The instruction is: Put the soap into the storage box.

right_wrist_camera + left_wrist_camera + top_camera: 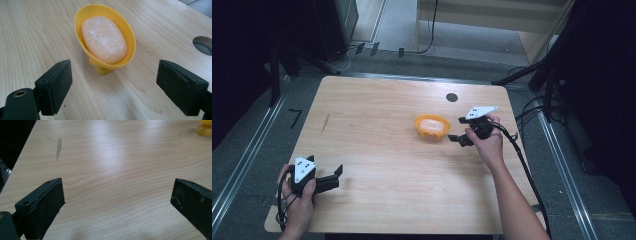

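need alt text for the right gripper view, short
A pale orange bar of soap lies in a yellow oval dish on a light wooden table, just beyond the right gripper, whose two black jaws stand wide apart. A dark round hole is at the right edge.

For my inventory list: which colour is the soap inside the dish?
Pale peach-orange soap, in a yellow-orange dish; clearest in the right gripper view.

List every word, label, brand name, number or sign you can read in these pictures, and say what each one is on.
None: no readable text stands anywhere.
Soap: no brand stamp, only pale specks.
Yellow dish: plain.
Table: bare wood grain, one grey smear, one dark round hole.
Left gripper and right gripper: white dots on their grey plates, no letters.
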Demonstrator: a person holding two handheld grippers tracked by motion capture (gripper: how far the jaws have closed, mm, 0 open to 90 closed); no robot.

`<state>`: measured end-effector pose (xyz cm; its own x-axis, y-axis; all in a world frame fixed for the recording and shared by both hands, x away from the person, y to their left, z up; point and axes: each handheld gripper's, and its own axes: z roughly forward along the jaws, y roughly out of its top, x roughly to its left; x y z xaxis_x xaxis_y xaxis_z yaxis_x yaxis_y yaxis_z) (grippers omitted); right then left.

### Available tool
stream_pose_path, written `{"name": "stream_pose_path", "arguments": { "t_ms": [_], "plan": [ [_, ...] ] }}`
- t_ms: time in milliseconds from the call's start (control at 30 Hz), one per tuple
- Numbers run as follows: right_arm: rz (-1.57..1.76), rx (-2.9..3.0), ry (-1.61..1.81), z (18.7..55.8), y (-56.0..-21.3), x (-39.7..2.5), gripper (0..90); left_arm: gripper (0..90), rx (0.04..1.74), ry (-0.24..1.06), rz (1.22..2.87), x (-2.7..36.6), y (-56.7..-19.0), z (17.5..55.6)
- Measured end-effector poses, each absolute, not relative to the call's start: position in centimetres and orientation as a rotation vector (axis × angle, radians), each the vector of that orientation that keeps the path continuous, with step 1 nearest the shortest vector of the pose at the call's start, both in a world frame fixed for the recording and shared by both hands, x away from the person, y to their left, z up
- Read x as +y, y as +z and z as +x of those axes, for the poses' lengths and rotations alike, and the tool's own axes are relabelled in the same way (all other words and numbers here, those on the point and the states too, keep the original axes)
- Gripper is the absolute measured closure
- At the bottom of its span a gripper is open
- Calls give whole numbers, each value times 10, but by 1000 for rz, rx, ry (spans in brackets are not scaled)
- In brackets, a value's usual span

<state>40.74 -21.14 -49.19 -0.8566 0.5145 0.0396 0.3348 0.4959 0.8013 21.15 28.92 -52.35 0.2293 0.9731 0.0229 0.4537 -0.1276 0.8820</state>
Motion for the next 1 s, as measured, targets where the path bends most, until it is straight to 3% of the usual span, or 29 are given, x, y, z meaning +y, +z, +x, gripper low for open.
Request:
{"name": "stream_pose_path", "arguments": {
  "t_ms": [300, 467, 600, 1000],
  "plan": [
    [827, 2376, 1275, 381, -512, -221, 127, 0, 1334, 832, 1717, 289, -523, 211],
    [860, 2339, 1283, 368, -519, -228, 27, 0, 1334, 833, 1715, 289, -524, 211],
    [899, 2297, 1317, 358, -525, -237, 0, 0, 1335, 838, 1717, 288, -524, 211],
    [1054, 2174, 1377, 327, -543, -269, 0, 0, 1335, 845, 1724, 288, -524, 211]
  ]
}}
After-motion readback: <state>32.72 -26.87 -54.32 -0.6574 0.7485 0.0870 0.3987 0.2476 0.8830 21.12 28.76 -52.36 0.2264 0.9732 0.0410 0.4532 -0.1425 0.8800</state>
